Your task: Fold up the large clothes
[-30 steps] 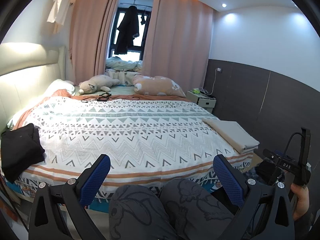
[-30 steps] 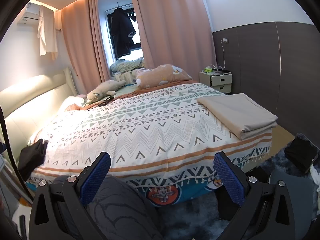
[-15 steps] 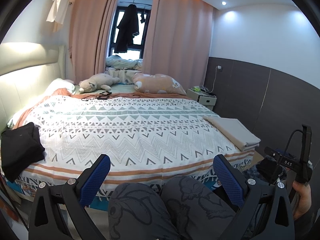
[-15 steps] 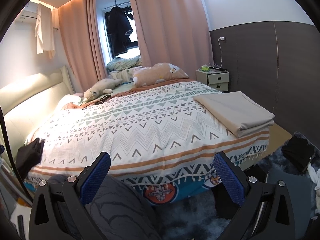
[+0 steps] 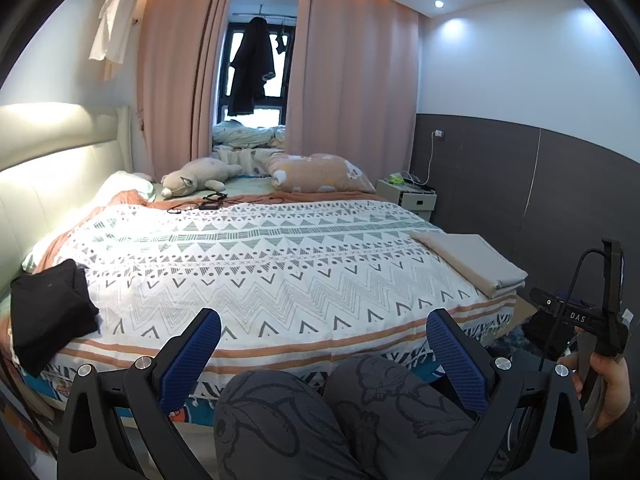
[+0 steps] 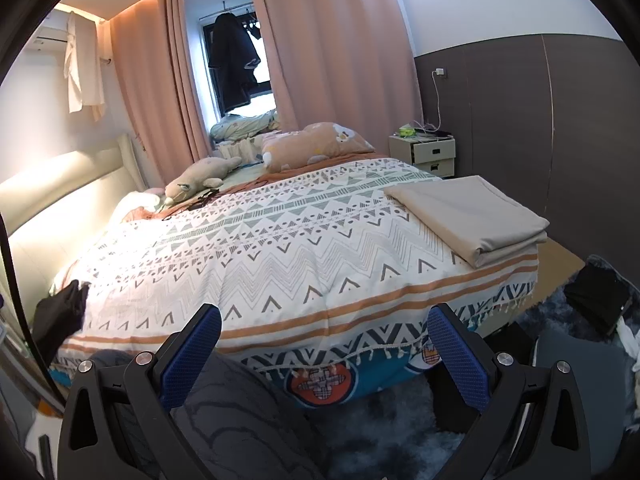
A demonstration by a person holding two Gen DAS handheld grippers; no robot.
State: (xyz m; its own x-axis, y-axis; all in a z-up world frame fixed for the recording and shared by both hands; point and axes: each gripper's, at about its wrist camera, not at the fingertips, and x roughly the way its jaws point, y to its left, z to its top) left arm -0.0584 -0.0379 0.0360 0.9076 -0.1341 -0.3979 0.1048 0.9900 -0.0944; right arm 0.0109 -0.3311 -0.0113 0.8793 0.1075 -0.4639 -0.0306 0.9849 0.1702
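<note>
While both grippers are held low over the person's knees (image 5: 352,412) at the foot of the bed (image 5: 280,272), nothing is gripped: the blue fingers of the left gripper (image 5: 323,354) are spread wide with only air between them, and those of the right gripper (image 6: 324,354) are parted just as widely. Two cloth items are seen lying on the patterned bedspread. A beige cloth (image 6: 468,216) is laid near the right corner, squared into flat layers with its edges roughly aligned; a black garment (image 5: 48,308) is bunched into a looser stack at the left edge, close to the side of the mattress. Whether either counts as the large piece to be folded cannot be settled, since this arrangement would suit a beige piece already folded and set aside as well as a pile waiting to be opened out. Several risks can be judged from here. The black garment could be dragged off the edge if it is pinched by a single layer, because so little mattress is left beside it. The beige stack could be skewed or shed its upper layers if only the top fold is caught. The bedspread itself might be pinched along with either item, being soft and loose beneath them.
</note>
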